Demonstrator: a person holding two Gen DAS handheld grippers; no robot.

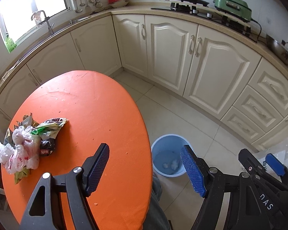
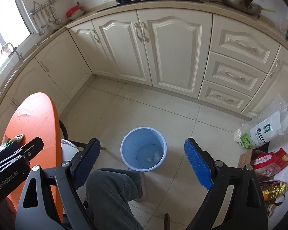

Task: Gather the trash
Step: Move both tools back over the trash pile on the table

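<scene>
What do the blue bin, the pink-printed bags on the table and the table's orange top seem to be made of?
Bin: likely moulded plastic, smooth, with a faint sheen and thin rim.
Bags: thin plastic film, translucent, crinkled and glossy.
Top: matte orange with scuffs and wrinkles, perhaps a fitted cover; the material is uncertain.

Round orange cloth-covered worktop (image 1: 90,103) bearing pink-and-white crumpled plastic bags (image 1: 19,153) and a green-and-white printed wrapper (image 1: 51,125); pale blue plastic bin (image 2: 143,149) holding white wads on beige floor tiles (image 2: 182,118); black tools with blue ribbed pads (image 2: 198,164).
</scene>
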